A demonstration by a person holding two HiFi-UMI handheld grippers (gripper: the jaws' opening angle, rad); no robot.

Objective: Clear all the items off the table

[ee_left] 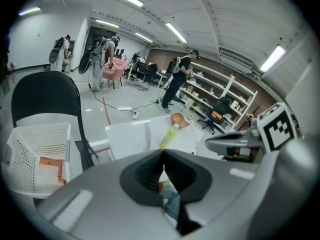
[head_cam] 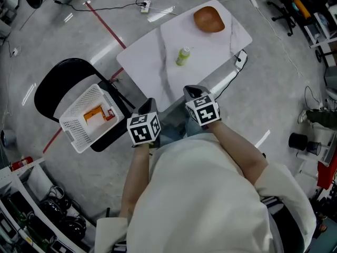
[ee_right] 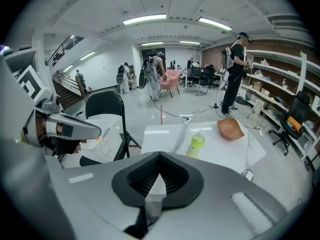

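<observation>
Both of my claws are clenched on nothing. Basket (head_cam: pixel 87 121) left of the table (head_cam: pixel 145 57); left gripper (head_cam: pixel 150 104) at the table's near edge; bottle (head_cam: pixel 182 56) upright mid-table; right gripper (head_cam: pixel 192 91) also at the near edge; bowl (head_cam: pixel 209 19) at the far corner. Risk, I judge: reaching in clenched tips the bottle, rolling it off the table.

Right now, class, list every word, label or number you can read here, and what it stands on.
Nothing here reads clearly.
Bottle label: too small to read.
Orange item in the basket: print too blurred.
Left gripper and right gripper cubes: square patterns, no words.
</observation>
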